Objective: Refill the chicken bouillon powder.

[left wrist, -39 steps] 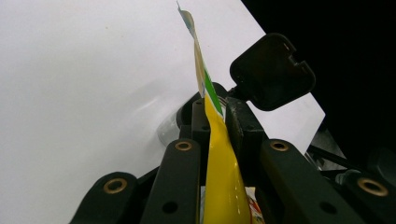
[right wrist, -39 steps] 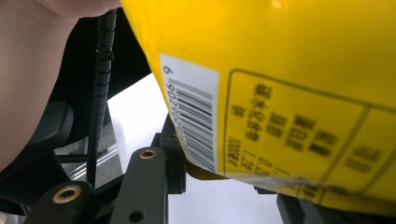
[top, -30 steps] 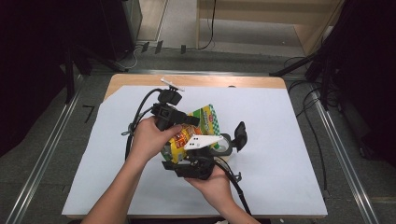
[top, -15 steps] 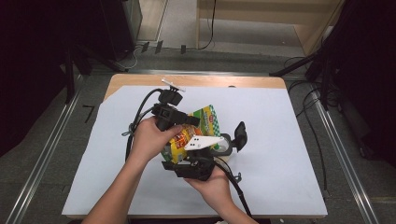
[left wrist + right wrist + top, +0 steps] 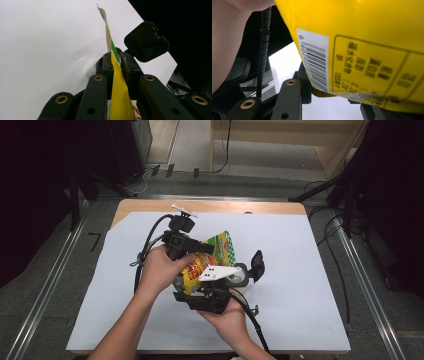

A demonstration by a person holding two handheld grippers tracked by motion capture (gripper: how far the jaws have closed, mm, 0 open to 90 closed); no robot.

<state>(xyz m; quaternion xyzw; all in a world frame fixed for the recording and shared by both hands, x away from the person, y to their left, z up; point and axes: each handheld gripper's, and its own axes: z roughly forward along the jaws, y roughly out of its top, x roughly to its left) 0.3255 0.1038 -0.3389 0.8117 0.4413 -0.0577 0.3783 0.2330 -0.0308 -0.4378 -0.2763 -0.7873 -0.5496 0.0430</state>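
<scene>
Still | both grippers clamp snack bag (image 5: 216,254) | nothing moved

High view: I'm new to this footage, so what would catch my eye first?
A bright yellow and green snack bag held up over the middle of the white table cover. The left gripper pinches its thin edge; the right gripper grips it from below, where the barcode shows.

one yellow and green printed plastic snack bag (image 5: 216,254), two black hand-held two-jaw grippers, left (image 5: 186,242) and right (image 5: 212,295), two hands, one white table sheet (image 5: 300,270).
</scene>
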